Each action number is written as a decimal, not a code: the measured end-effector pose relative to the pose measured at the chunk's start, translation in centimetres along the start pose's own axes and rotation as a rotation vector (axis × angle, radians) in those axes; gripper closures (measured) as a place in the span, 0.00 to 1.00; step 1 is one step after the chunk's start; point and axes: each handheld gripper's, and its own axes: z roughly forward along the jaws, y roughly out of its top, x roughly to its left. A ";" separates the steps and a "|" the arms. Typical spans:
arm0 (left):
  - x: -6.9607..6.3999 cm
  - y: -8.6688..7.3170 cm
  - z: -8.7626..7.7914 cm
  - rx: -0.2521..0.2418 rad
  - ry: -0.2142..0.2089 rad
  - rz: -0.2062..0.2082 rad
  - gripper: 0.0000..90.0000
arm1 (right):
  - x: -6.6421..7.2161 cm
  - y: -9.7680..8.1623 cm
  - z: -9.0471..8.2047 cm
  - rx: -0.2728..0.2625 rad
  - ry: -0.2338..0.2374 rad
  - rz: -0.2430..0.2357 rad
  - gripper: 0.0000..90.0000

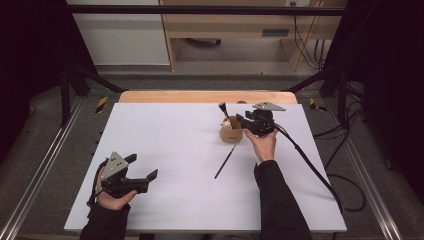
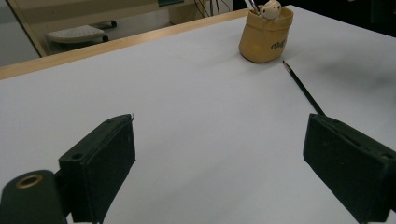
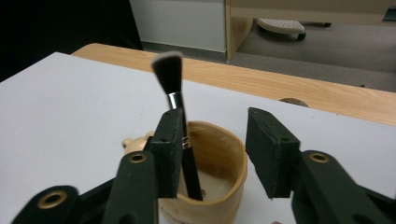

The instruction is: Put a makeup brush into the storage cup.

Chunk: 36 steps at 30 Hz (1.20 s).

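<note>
1. We held our right gripper (image 3: 212,149) over the tan cup (image 3: 229,154), jaws apart, the pads released.
2. The makeup brush (image 3: 175,102) stood in that cup, bristles up, leaning on one pad.
3. Our left gripper (image 1: 142,167) rested released, near the table's (image 1: 175,140) front left corner.
4. A thin black brush (image 1: 225,162) lay just beside the cup.
</note>
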 end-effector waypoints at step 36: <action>-0.1 0.1 0.0 -0.003 -0.001 -0.012 0.09 | 1.1 -3.2 -10.2 -0.057 0.128 -0.087 0.09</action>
